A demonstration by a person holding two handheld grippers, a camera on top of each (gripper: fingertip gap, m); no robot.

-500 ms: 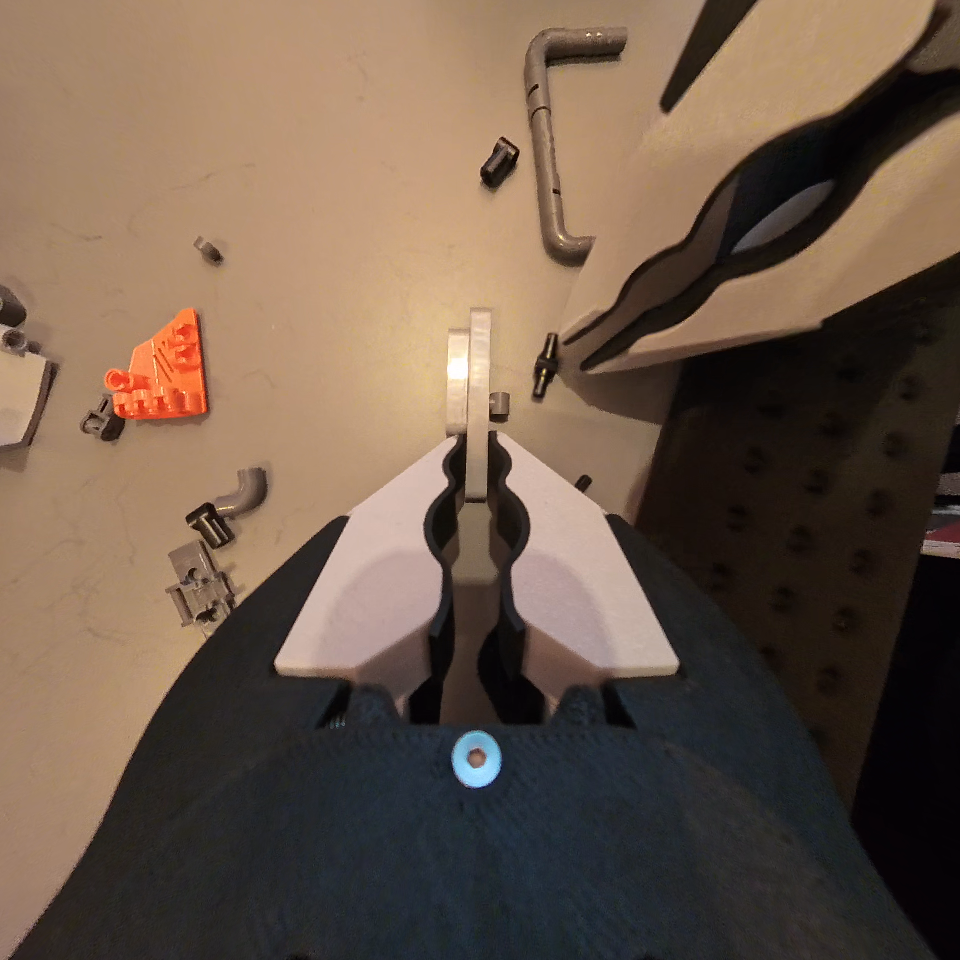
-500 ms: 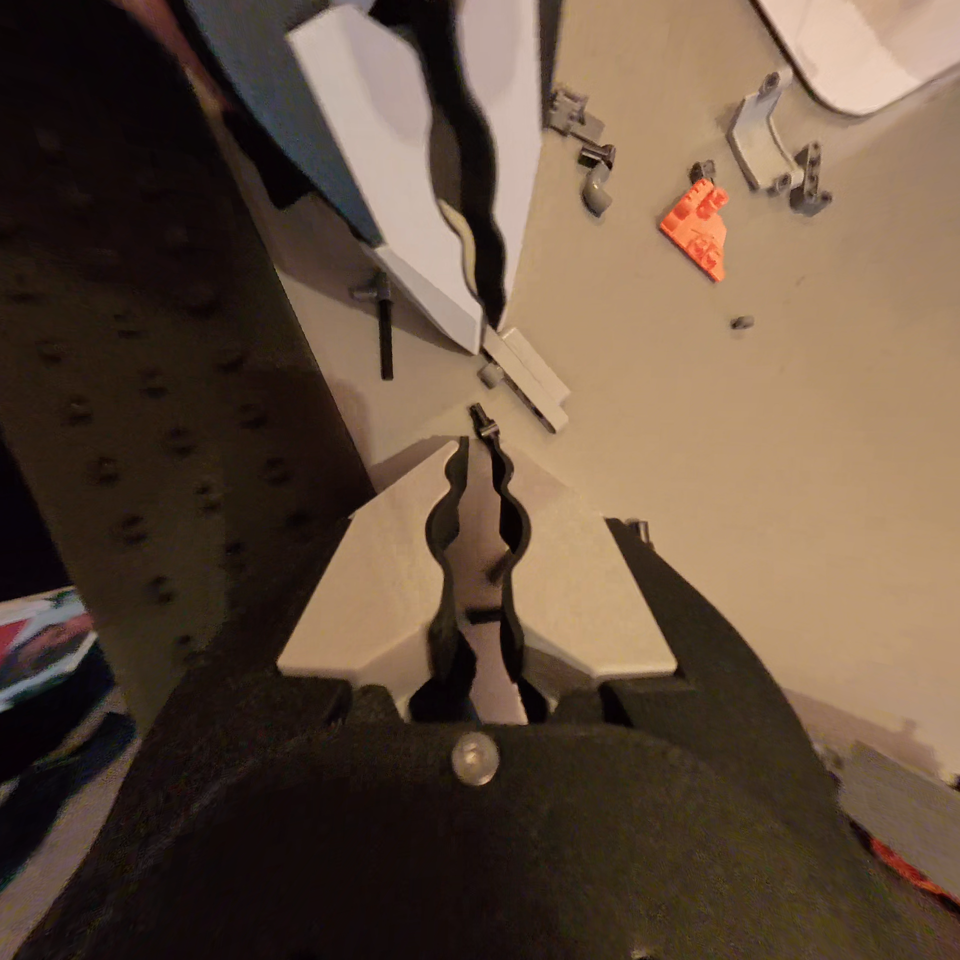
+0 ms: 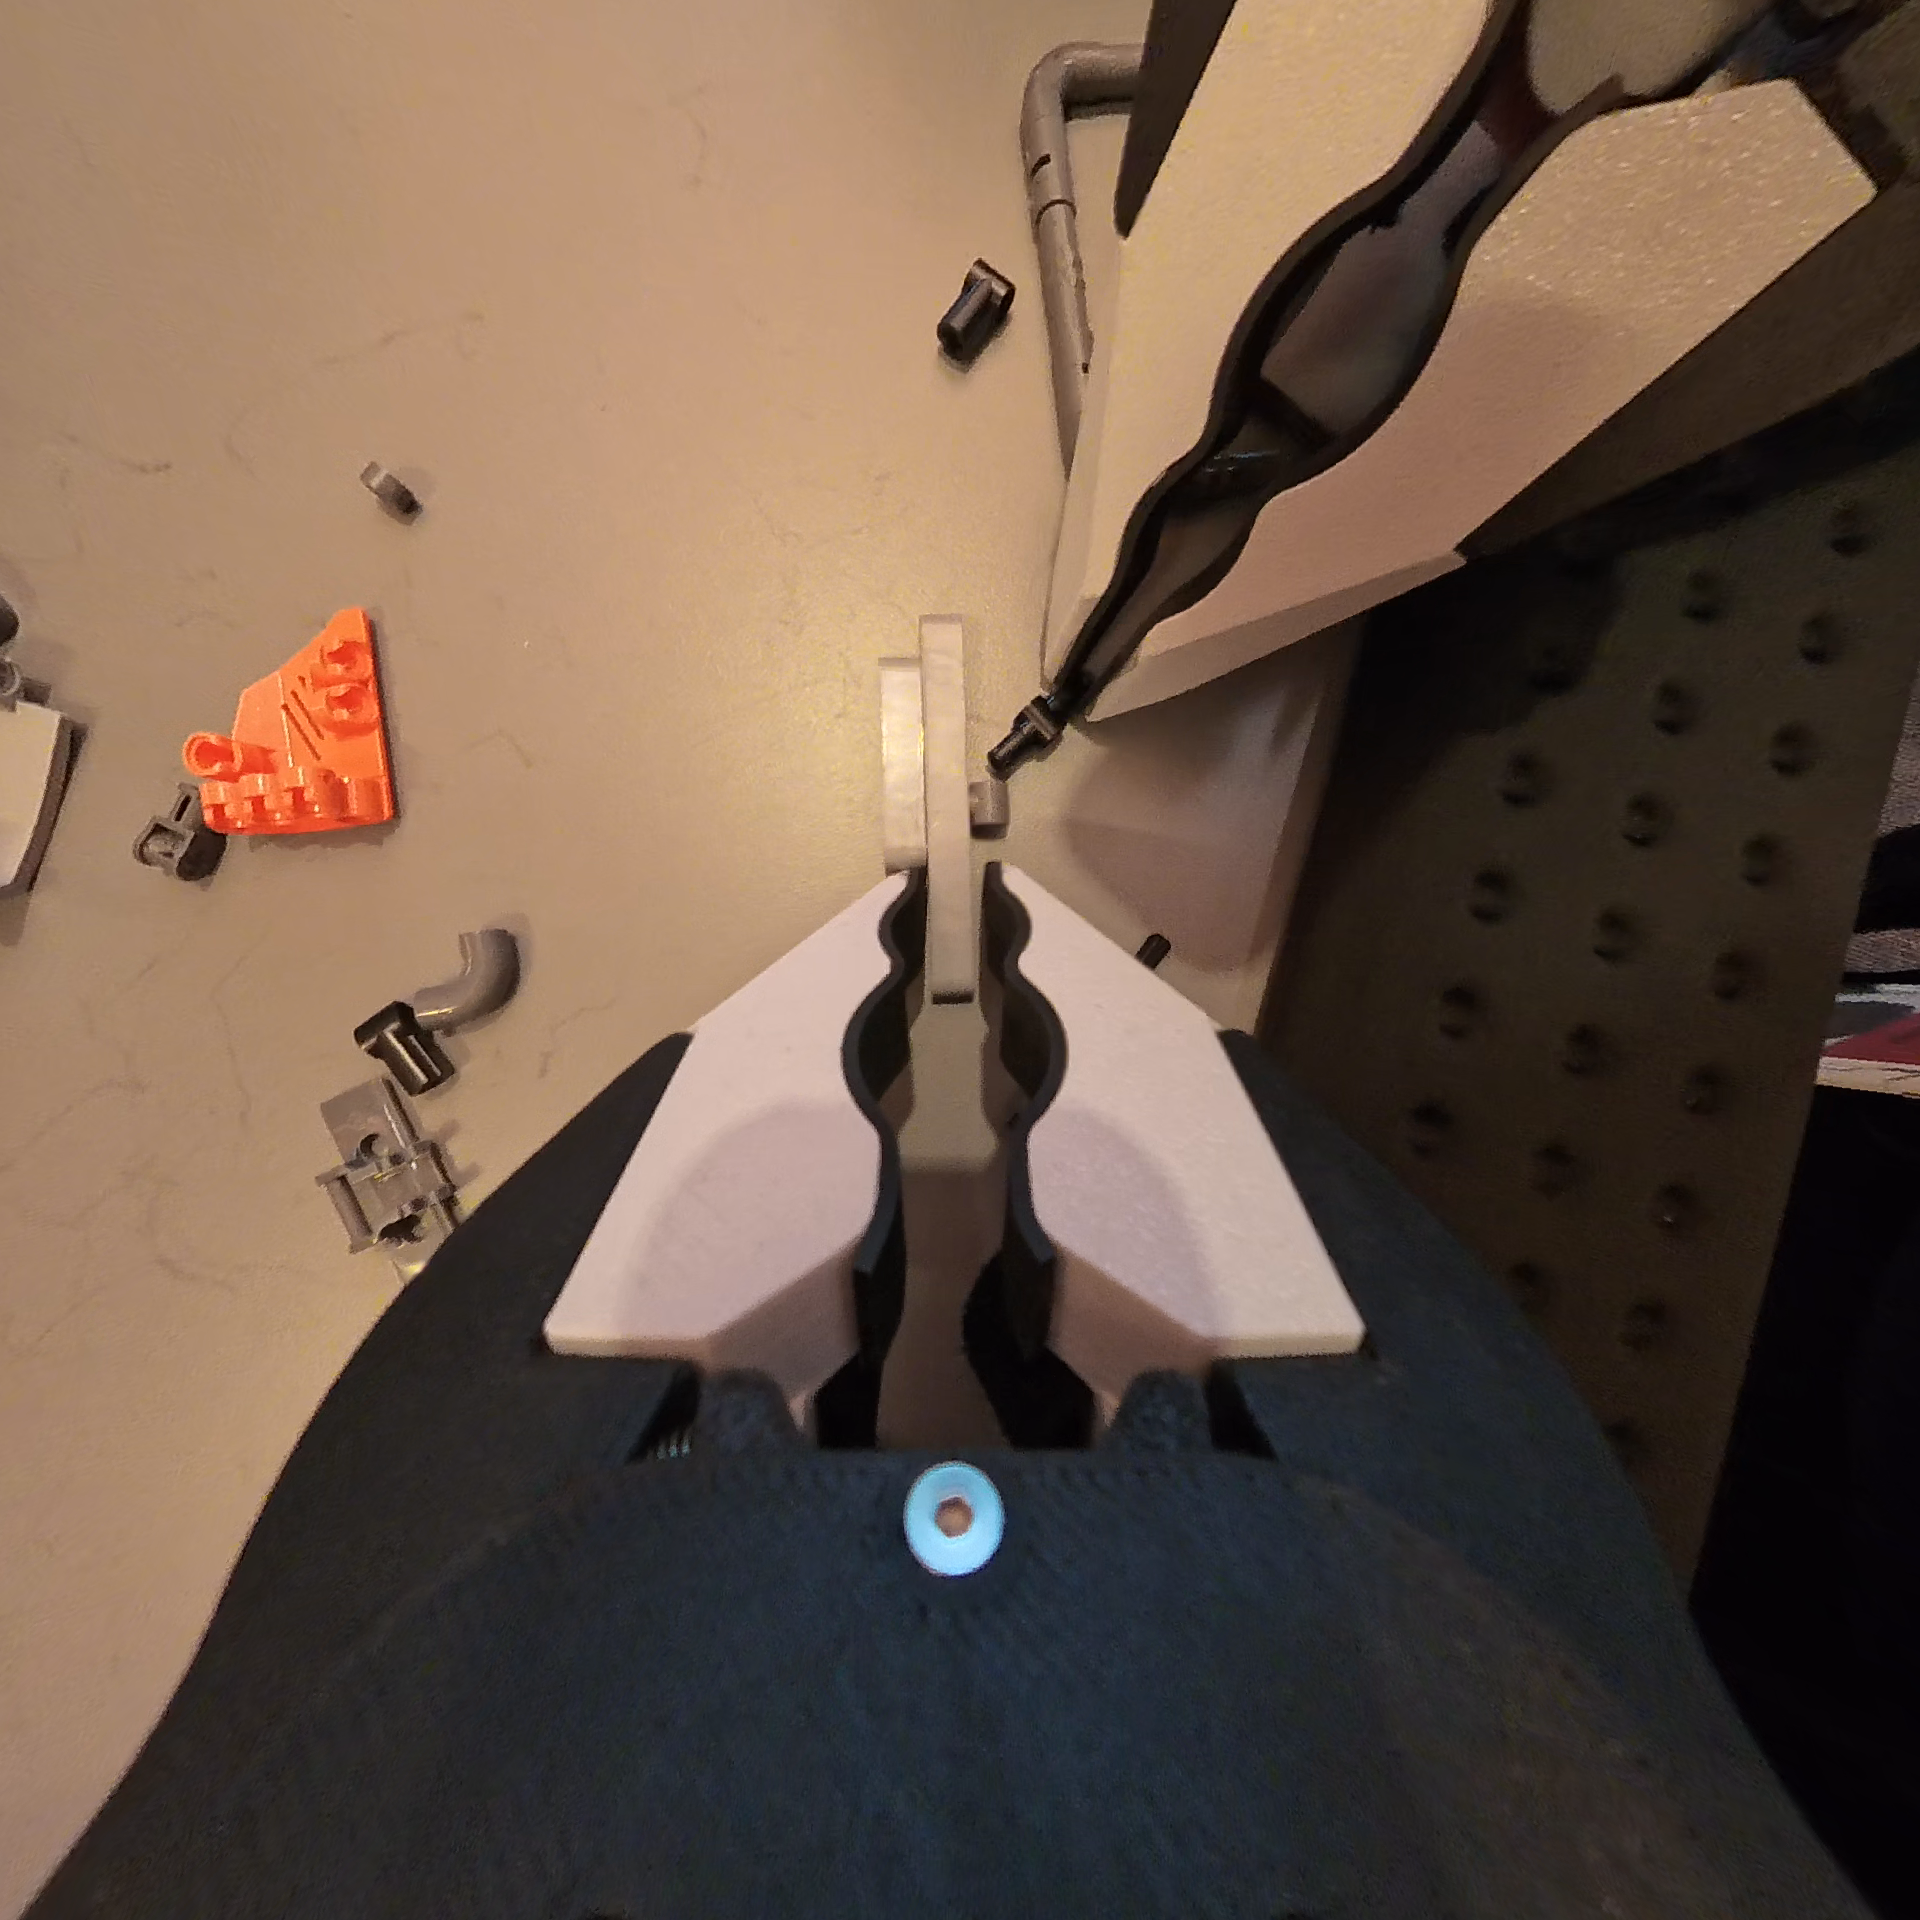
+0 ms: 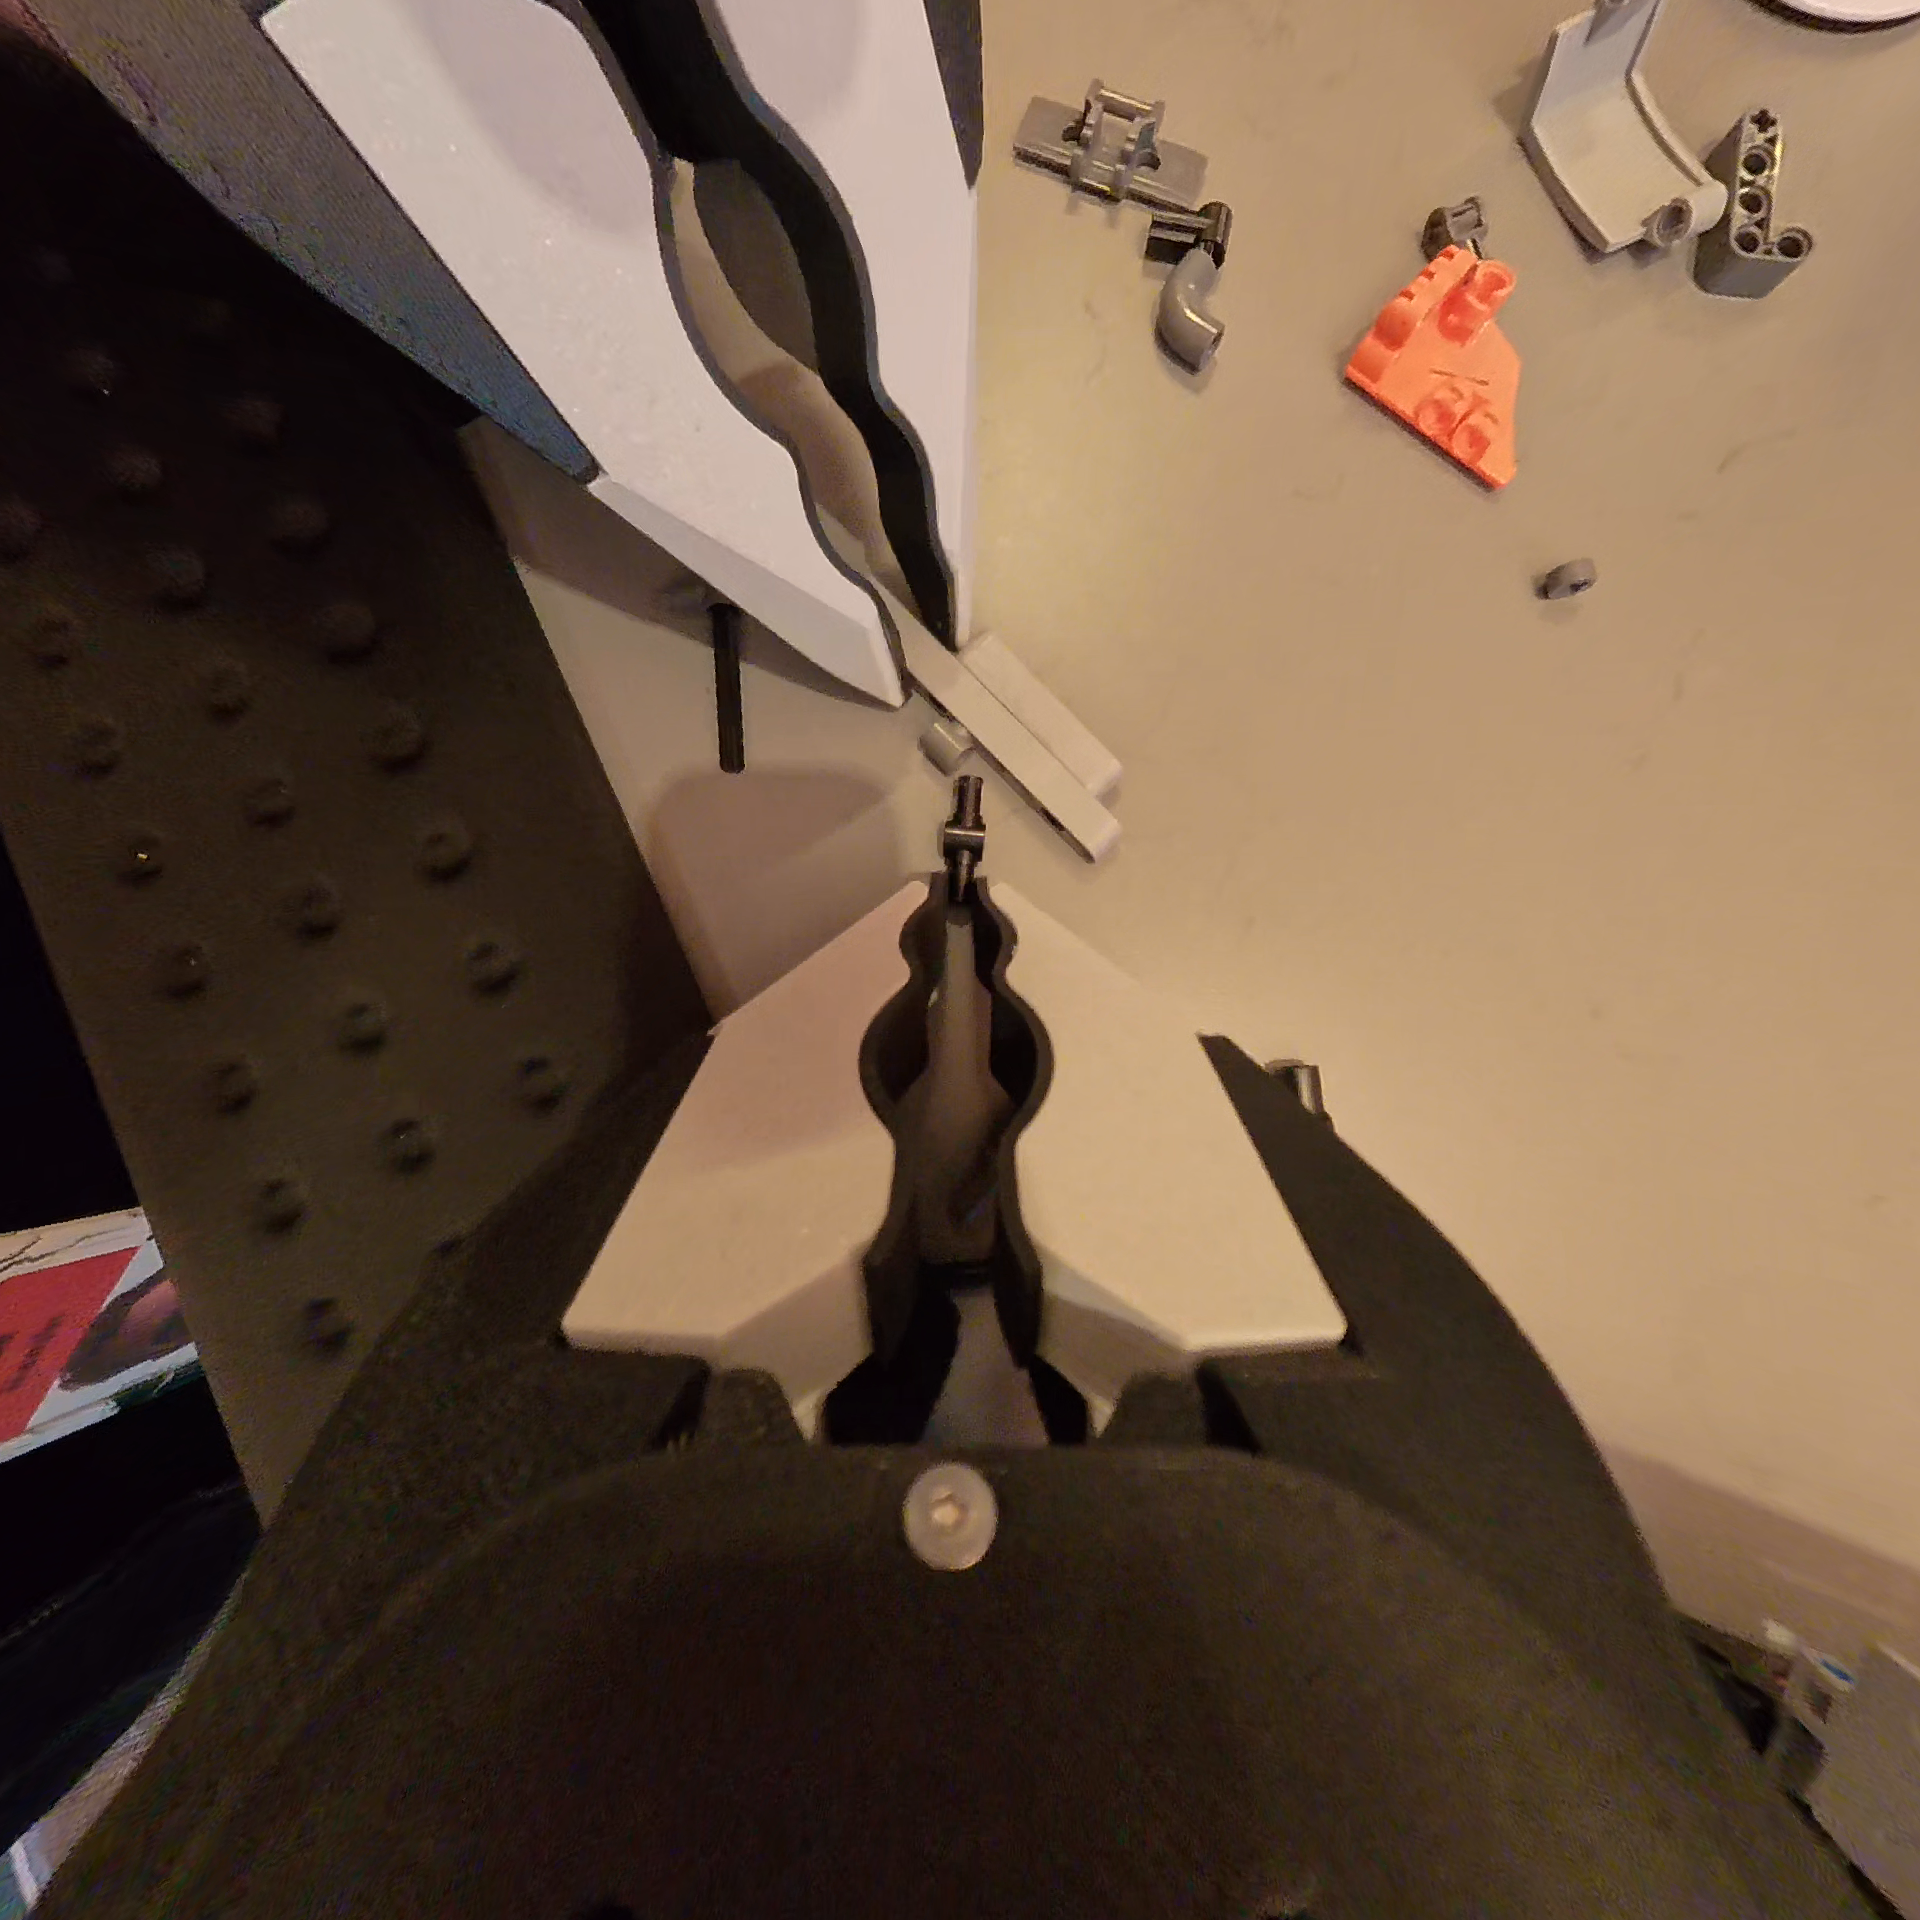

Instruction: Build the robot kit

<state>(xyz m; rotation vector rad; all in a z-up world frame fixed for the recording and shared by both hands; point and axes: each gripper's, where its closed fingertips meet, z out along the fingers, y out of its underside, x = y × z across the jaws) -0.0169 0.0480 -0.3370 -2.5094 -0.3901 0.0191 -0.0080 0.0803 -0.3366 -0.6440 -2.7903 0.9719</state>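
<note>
My left gripper point(image 3: 948, 883) is shut on a pair of flat grey beams point(image 3: 935, 748) joined side by side, which stick out past its tips. A short grey peg point(image 3: 987, 805) juts from the beams' right side. My right gripper point(image 4: 961, 888) is shut on a small black pin point(image 4: 964, 826), which points at the beams point(image 4: 1039, 769) and stops just short of the grey peg point(image 4: 945, 743). In the left wrist view the right gripper point(image 3: 1070, 696) comes in from the upper right with the pin point(image 3: 1023, 732). The left gripper point(image 4: 914, 649) shows at the top of the right wrist view.
Loose parts lie on the beige table: an orange wedge panel point(image 3: 301, 743), a grey elbow point(image 3: 473, 971), a grey hinge piece point(image 3: 384, 1174), a black connector point(image 3: 975, 307), a long bent grey tube point(image 3: 1055, 208), a black axle point(image 4: 729, 696). A dark studded board point(image 3: 1558, 935) borders the right. One gripper's finger ends stand about 4 cm off the other's.
The right gripper has moved in closer to the left one, bringing the black pin's tip up beside the grey beams. The left gripper still holds the beams in place.
</note>
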